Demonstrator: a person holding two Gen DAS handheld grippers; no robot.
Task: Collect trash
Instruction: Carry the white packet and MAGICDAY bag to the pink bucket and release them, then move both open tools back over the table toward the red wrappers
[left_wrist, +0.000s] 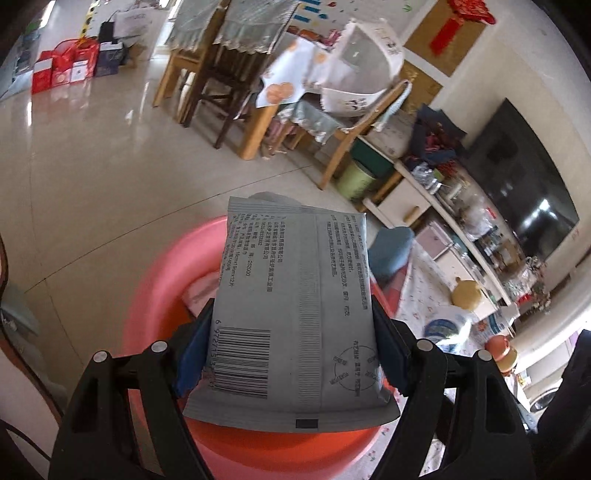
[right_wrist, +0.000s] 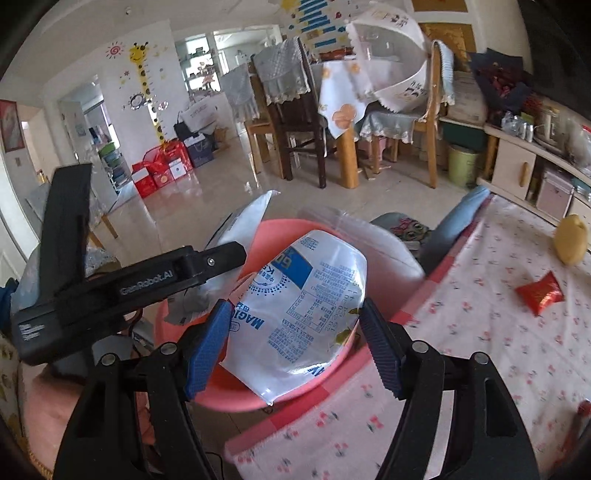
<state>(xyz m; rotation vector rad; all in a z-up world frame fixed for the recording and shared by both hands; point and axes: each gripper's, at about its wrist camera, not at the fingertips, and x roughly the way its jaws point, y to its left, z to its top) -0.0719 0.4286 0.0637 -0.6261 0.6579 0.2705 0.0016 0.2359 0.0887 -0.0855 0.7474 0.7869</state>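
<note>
My left gripper (left_wrist: 288, 347) is shut on a grey wipes packet (left_wrist: 295, 302) with a barcode, held above a pink basin (left_wrist: 155, 280). My right gripper (right_wrist: 295, 332) is shut on a silvery white-and-blue food pouch (right_wrist: 303, 314), held over the same pink basin (right_wrist: 280, 225). The left gripper's black body (right_wrist: 122, 284) shows at the left of the right wrist view, with its packet (right_wrist: 243, 218) over the basin's far rim. A red wrapper (right_wrist: 539, 293) lies on the floral cloth (right_wrist: 480, 332).
A yellow bottle (right_wrist: 570, 240) stands on the floral cloth at the right. A blue cushion (left_wrist: 391, 251) lies beyond the basin. Wooden chairs and a dining table (right_wrist: 332, 110) stand across the tiled floor. A low cabinet (left_wrist: 424, 206) and a dark TV (left_wrist: 517, 177) line the right wall.
</note>
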